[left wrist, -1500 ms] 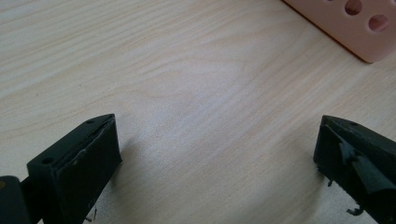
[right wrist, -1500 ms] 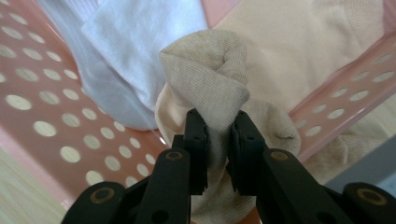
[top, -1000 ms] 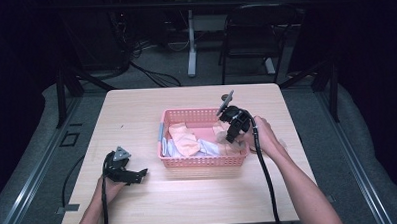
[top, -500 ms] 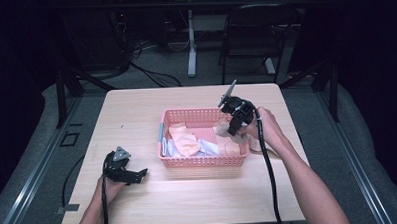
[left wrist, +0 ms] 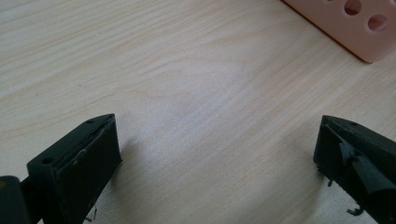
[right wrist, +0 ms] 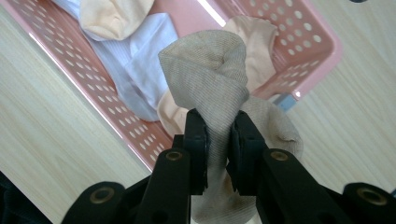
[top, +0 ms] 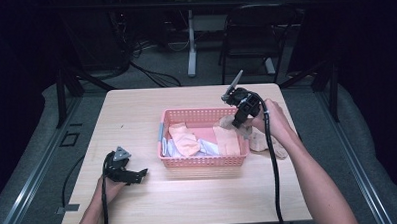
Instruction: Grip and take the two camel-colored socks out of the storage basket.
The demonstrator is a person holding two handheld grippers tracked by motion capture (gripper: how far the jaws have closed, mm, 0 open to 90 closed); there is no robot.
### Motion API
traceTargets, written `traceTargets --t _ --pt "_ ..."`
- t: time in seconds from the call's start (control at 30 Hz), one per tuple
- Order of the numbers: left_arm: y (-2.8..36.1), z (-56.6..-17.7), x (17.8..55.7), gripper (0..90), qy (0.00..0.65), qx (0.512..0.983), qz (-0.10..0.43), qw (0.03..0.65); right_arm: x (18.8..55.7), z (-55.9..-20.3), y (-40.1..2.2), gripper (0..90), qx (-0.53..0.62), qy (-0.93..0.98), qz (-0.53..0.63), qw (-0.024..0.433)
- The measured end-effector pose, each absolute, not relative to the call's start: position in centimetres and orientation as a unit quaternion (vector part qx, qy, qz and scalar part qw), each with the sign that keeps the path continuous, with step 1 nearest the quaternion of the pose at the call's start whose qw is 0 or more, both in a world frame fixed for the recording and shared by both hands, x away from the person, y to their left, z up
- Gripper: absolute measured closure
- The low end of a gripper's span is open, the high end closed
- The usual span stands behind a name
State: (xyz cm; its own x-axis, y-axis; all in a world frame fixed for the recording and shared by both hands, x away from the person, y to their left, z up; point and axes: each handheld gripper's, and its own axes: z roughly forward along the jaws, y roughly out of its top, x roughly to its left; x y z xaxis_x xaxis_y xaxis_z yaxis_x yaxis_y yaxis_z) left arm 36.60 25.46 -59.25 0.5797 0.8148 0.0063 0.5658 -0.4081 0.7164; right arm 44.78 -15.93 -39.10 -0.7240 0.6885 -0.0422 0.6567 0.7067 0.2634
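Pale wood counter (top: 136, 119) carries a pink basket (top: 203, 161). My right gripper (right wrist: 218, 140) has its fingers clamped on a beige sock (right wrist: 210, 70) above the basket's right end. My left gripper (left wrist: 215, 154) rests near-left, fingers apart.

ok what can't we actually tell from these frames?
- Beige sock: lower end cut off behind the right gripper in its own view.
- Basket contents: sock count unclear, layers overlap, small in high view.
- Left gripper: only jaw tips in its view; basket corner cut by the edge.
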Motion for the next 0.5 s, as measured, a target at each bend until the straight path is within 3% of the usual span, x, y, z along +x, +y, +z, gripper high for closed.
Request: traceTargets --t 0.5 --pt "25.4 -59.2 36.7 0.1 0.418 0.822 0.178 0.342 44.3 -37.3 -20.1 78.4 0.397 0.908 0.098 0.088"
